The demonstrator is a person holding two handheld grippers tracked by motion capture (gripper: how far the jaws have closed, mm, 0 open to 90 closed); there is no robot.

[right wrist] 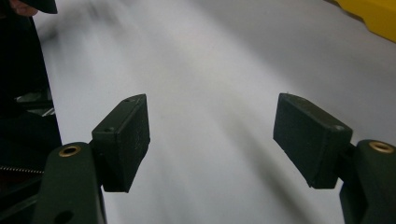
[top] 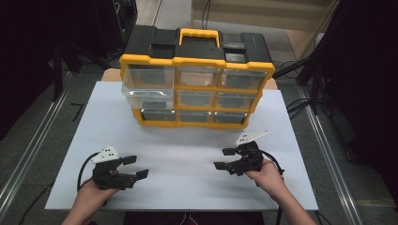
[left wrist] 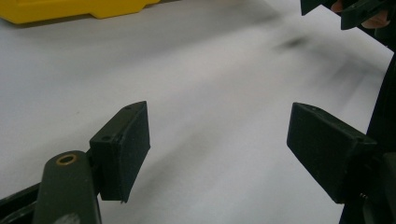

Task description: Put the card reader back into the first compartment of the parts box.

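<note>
Holding: I am gripping my left gripper (top: 136,167) and my right gripper (top: 225,158) low over the white tabletop (top: 187,154), one in each hand, well apart from each other.
Left gripper: its jaws are standing spread, with nothing between them but bare white surface; in the left gripper view (left wrist: 218,144) the two black pads are facing each other across a wide gap.
Right gripper: its jaws are also standing spread and pinching nothing; the right gripper view (right wrist: 212,140) is showing plain tabletop between the pads.
Organizer: a yellow-and-black drawer organizer (top: 197,63) is standing upright at the far side of the tabletop, ahead of both grippers and apart from them.
Organizer look: it is carrying a black top with a yellow carry handle (top: 199,33) and a yellow frame holding three rows of three clear drawers.
Top-left drawer: this clear drawer (top: 146,82) is sticking out toward me past the frame, while the others are sitting flush.
Edges: a yellow corner of the organizer is peeking into each gripper view.
</note>
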